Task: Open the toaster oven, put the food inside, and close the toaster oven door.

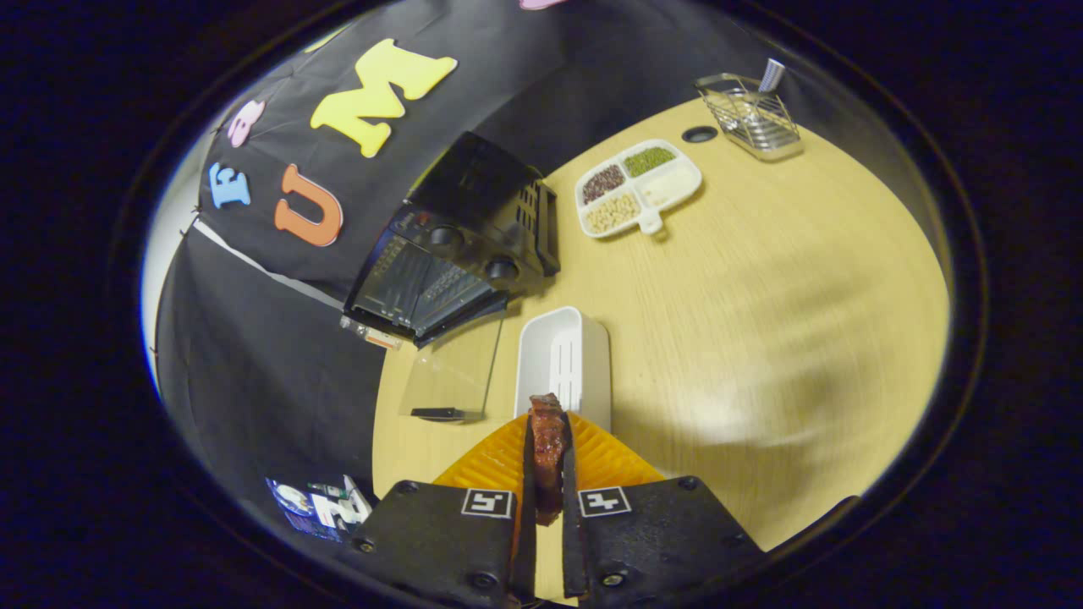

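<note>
— Wooden table (pixel 761 279), pale grain, fills the middle and right of the frame. What is on it?

— Upper centre, a white divided dish (pixel 639 188) with four compartments of grains or beans: dark, green, white and tan. Just above it, a dark round hole (pixel 699 134) in the tabletop. At the top right, a wire basket (pixel 750 116) with a striped thing standing in it.

— And the toaster oven (pixel 461 241)?

— Black, left of centre against the booth wall, its glass door (pixel 453 372) dropped open and lying flat toward the lower left. Two knobs show on its front panel; any lettering there is too small to read.

— Anything between it and the gripper (pixel 548 457)?

— A white rectangular tray (pixel 564 359) stands just beyond the fingertips, right beside the open door. Under the fingers lies a ribbed orange mat (pixel 609 461).

— The fingers?

— Clenched on the food (pixel 547 452), a reddish-brown glazed piece, one finger pressing each side, at the bottom centre. Each finger base carries a square black-and-white marker, not readable text.

— Other print?

— A glossy printed package (pixel 317 507) at the lower left, blurred.
</note>
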`<state>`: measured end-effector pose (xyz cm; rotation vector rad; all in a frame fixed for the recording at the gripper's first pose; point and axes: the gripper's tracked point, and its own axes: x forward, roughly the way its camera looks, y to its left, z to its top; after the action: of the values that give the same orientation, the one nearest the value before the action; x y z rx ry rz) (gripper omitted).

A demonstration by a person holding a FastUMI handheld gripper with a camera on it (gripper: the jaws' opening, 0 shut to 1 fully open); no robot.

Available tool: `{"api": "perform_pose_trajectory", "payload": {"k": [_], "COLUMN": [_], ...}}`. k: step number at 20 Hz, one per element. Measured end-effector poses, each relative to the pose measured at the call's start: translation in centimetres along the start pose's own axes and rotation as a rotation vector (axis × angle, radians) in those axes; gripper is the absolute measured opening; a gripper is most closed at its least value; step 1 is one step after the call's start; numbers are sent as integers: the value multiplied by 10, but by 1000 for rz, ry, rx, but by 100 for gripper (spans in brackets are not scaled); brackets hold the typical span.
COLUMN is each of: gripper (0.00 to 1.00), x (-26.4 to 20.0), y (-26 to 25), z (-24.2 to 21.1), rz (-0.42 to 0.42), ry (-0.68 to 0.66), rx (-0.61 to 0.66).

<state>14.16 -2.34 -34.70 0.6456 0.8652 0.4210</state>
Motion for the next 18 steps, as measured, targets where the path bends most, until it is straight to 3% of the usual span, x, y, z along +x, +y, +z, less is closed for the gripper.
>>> {"api": "perform_pose_trajectory", "payload": {"k": [6,14,18], "gripper": [15,15,15], "x": [11,129,182], "y": [93,162,179], "z": [20,24,35], "rz": [116,171,143], "ry": [-140,-383,-500], "rx": [79,393,561]}}
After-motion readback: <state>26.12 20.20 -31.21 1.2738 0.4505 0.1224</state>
